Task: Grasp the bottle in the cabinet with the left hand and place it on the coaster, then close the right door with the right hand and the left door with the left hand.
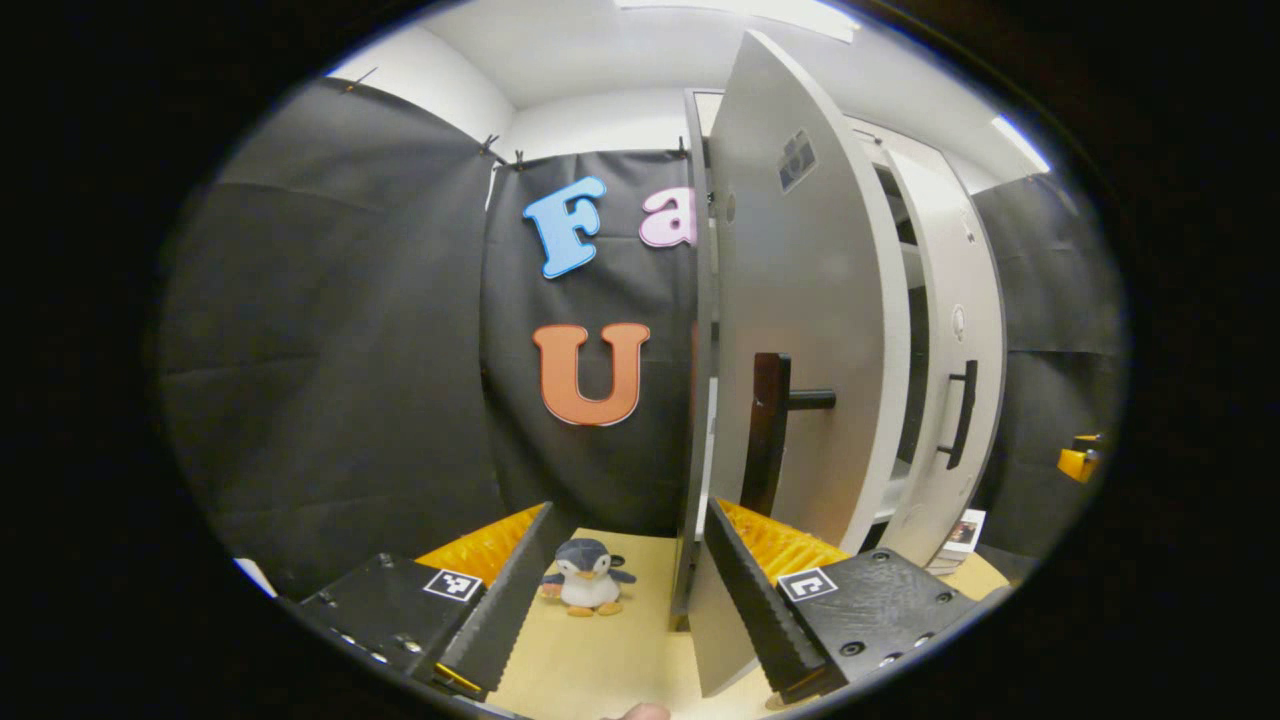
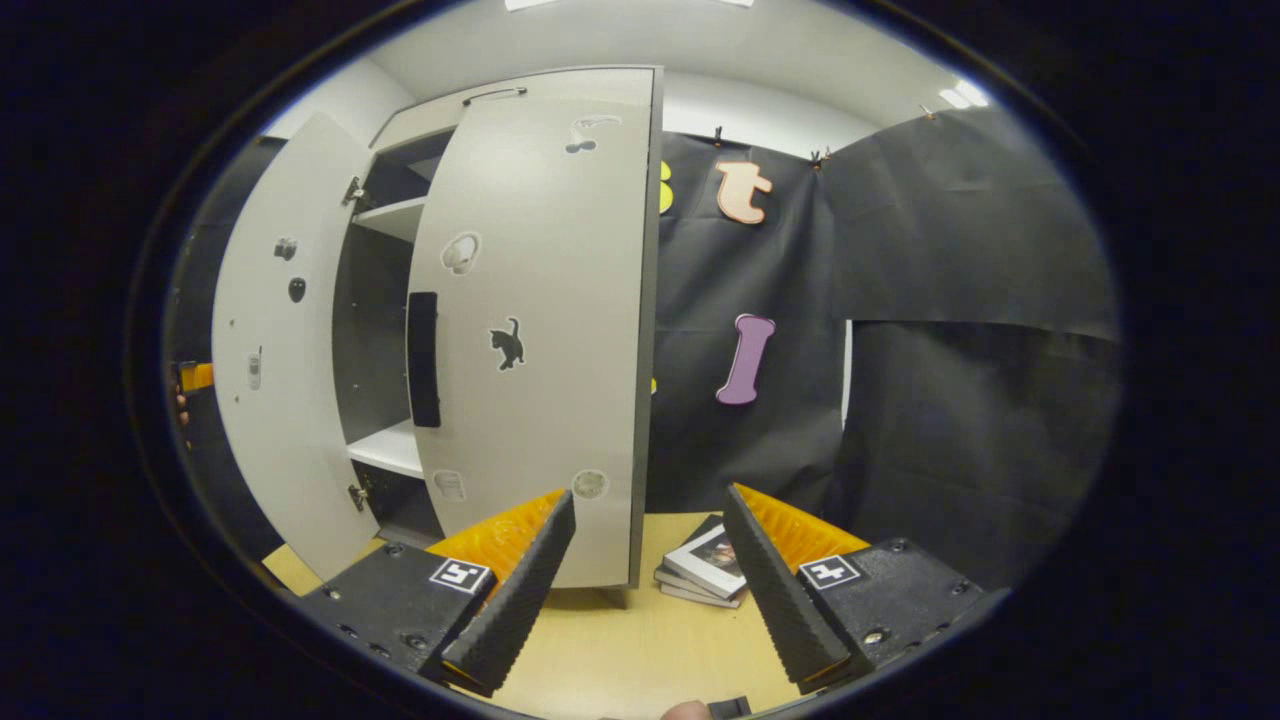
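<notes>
Your left gripper (image 1: 630,600): fingers spread wide, nothing between them, hanging over the surface (image 1: 600,665). Penguin toy (image 1: 587,577) sits on it at 12 o'clock between the fingers, well ahead of the tips. Left door (image 1: 800,330) stands ajar at 1 o'clock, its bottom edge just beside your right-hand finger (image 1: 760,610); can't tell if they touch. Dark handle (image 1: 768,430) on its face. Right door (image 1: 955,380) further off at 2 o'clock, part open, own handle (image 1: 962,412) showing. Small stack of books (image 1: 960,540) at its foot.

Your right gripper (image 2: 648,590): fingers also released, gripping nothing, above the surface (image 2: 640,650). Right door (image 2: 545,330) at 11 o'clock, swung partway, handle (image 2: 423,358) and cat sticker (image 2: 508,343) on the face. Left door (image 2: 275,350) at 9 o'clock, open. Cabinet (image 2: 375,330) shelves seen in the gap between the doors. Books (image 2: 710,570) at 12 o'clock on the surface, just behind the right-hand finger.

Bottle and coaster: can't tell where from these views.
</notes>
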A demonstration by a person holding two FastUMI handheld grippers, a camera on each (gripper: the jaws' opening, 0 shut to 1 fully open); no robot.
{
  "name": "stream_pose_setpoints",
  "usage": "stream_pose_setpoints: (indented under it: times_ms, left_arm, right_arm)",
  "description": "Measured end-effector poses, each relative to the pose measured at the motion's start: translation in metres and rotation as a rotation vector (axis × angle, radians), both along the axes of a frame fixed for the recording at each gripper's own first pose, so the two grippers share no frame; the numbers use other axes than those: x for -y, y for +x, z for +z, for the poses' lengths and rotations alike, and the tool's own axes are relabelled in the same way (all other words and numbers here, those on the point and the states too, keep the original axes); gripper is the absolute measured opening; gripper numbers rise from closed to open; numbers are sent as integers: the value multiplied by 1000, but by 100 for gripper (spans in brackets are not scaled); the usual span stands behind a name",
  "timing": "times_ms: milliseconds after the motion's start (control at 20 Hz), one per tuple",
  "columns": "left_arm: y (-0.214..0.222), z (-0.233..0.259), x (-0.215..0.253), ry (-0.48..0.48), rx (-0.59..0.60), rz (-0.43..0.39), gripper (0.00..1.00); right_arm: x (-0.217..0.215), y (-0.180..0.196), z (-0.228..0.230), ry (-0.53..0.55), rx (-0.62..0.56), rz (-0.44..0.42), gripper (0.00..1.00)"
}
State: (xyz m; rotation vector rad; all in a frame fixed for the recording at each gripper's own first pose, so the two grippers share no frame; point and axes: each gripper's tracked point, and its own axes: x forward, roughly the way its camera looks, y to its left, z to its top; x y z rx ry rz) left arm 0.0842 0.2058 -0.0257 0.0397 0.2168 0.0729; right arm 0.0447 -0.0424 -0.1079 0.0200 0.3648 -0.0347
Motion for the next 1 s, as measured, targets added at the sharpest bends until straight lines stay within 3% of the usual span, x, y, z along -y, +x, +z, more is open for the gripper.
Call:
stream_pose_setpoints:
  times_ms: [50, 250, 300, 350, 400, 550, 650, 700, 800, 900, 950, 1000]
  left_arm:
    - [-1, 0, 1, 1, -1, 2, 92]
    - [0, -3, 14, -25, -5, -16, 92]
    - [-1, -3, 20, -28, -5, -27, 99]
    - [-1, -3, 25, -26, -6, -39, 92]
    - [2, -4, 30, -25, -4, -51, 99]
    - [4, -7, 49, -43, -1, -84, 99]
    - [7, -9, 64, -53, 1, -108, 84]
    - [8, -10, 69, -57, 4, -118, 85]
    - [14, -12, 75, -62, 18, -112, 99]
    - [20, -15, 81, -81, 19, -113, 87]
    - [20, -16, 87, -95, 14, -120, 100]
    - [20, -16, 91, -105, 15, -128, 100]
  right_arm:
    - [2, -1, -1, 3, -2, 1, 95]
    - [15, -5, -1, 8, -5, -15, 98]
    - [18, -6, -1, 9, -4, -18, 98]
    - [21, -7, -1, 8, -4, -23, 98]
    - [24, -8, -1, 8, -5, -25, 95]
    - [31, -13, -2, 8, -3, -35, 98]
    - [35, -15, -2, 4, -3, -39, 98]
    - [39, -15, -2, -2, -2, -44, 95]
    - [46, -16, 0, -6, 5, -56, 98]
    - [51, -19, 1, -6, 7, -61, 98]
    - [54, -22, 1, -9, 8, -68, 95]
    - [57, -24, 2, -11, 10, -73, 98]
